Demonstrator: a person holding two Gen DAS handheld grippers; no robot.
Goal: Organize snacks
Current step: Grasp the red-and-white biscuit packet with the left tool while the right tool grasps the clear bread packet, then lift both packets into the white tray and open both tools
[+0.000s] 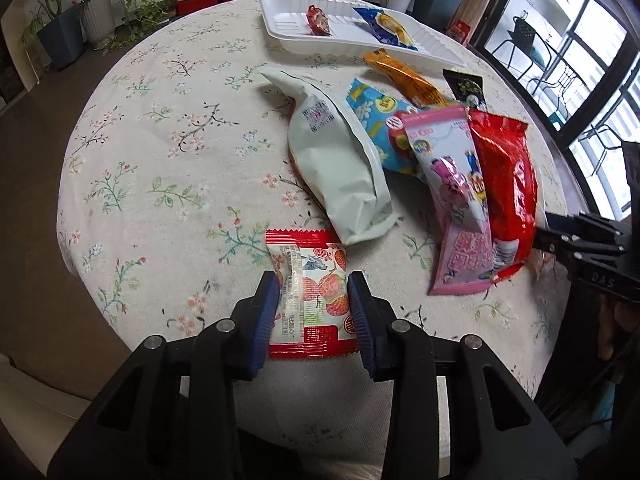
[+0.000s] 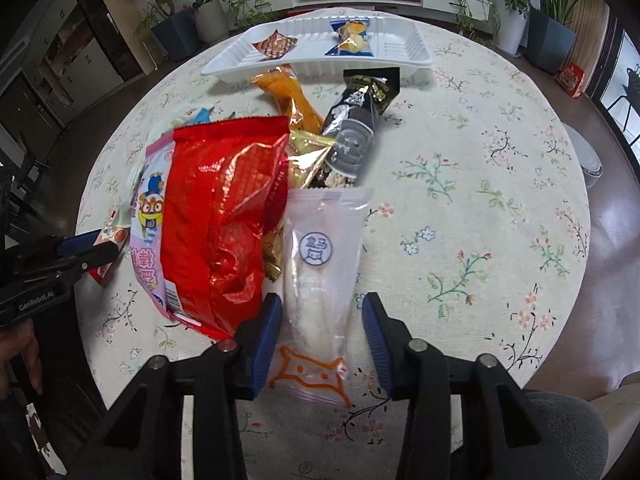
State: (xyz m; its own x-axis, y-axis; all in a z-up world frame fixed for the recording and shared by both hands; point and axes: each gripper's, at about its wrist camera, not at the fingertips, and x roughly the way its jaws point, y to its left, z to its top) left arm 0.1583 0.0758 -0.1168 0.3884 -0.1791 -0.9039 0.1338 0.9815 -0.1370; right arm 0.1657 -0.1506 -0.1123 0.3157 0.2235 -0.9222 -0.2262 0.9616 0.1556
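A small red and white strawberry-print packet (image 1: 312, 308) lies on the floral tablecloth, and my left gripper (image 1: 313, 280) is shut on it, blue pads pressing both sides. In the right wrist view a clear packet with a white bar (image 2: 316, 256) lies between the pads of my right gripper (image 2: 322, 300). The left pad touches the wrapper; the right pad stands slightly off it, so the gripper is open. A white tray (image 1: 280, 28) at the far side holds a small red candy (image 1: 318, 20) and a blue and yellow packet (image 1: 390, 28).
A pile of snacks lies mid-table: a white bag (image 1: 340, 160), a blue bag (image 1: 376, 120), a pink bag (image 1: 456, 184), a red bag (image 2: 224, 208), an orange packet (image 2: 288, 96) and a black packet (image 2: 356, 128). The round table's edge runs close behind both grippers. Potted plants stand beyond the table.
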